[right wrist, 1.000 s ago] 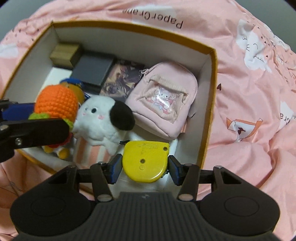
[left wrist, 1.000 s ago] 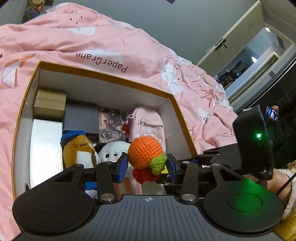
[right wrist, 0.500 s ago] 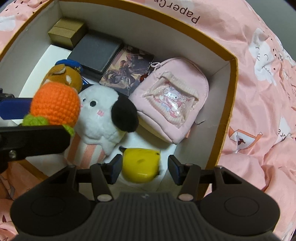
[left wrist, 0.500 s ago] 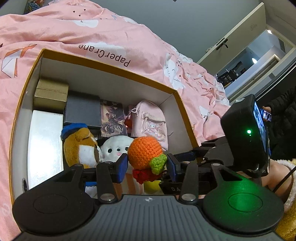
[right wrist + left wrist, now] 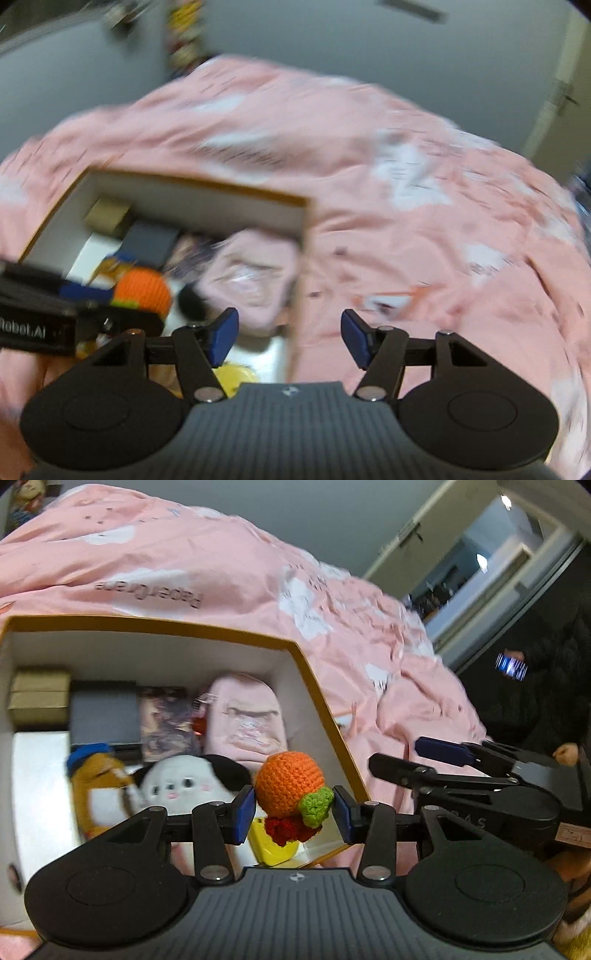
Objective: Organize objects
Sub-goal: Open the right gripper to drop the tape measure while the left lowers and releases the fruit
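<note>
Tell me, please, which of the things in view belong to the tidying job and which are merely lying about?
Part of the job:
- orange crochet toy, held in the left gripper
- yellow case, lying in the box
- box, holding the white plush and pink mini backpack
- right gripper, open and empty

Lying about:
- pink duvet
- door
</note>
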`<act>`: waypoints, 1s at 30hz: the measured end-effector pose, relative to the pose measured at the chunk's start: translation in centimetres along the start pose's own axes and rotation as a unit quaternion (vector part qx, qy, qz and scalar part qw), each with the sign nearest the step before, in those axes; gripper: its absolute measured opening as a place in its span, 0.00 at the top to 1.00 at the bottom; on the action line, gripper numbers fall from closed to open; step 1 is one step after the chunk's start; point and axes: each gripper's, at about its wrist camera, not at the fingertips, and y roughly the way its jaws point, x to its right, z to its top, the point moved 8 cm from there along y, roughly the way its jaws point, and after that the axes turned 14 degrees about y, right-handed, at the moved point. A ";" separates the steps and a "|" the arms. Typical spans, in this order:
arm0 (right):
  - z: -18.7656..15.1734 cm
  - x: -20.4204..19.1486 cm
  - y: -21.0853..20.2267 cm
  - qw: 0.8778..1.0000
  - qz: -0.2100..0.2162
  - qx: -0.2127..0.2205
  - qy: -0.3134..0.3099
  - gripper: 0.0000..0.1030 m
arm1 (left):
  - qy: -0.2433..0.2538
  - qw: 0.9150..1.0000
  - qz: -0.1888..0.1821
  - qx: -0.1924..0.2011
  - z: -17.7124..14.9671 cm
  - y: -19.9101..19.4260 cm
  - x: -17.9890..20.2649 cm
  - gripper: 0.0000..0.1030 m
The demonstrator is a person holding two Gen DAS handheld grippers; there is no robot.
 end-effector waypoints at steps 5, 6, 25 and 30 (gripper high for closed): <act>-1.6 2.6 1.9 0.996 0.006 -0.013 0.087 0.35 | 0.015 0.999 0.007 -0.047 -0.1 4.4 1.2 0.51; -1.7 3.0 2.3 0.995 0.003 -0.013 0.100 0.37 | 0.017 0.998 0.011 -0.055 -0.2 5.0 1.2 0.51; -3.6 4.9 4.6 0.995 0.003 -0.008 0.103 0.34 | 0.081 0.988 0.075 -0.107 -0.9 8.6 0.8 0.43; -3.5 4.8 4.2 0.995 0.001 -0.003 0.102 0.34 | 0.099 0.987 0.087 -0.094 -0.9 7.5 0.9 0.62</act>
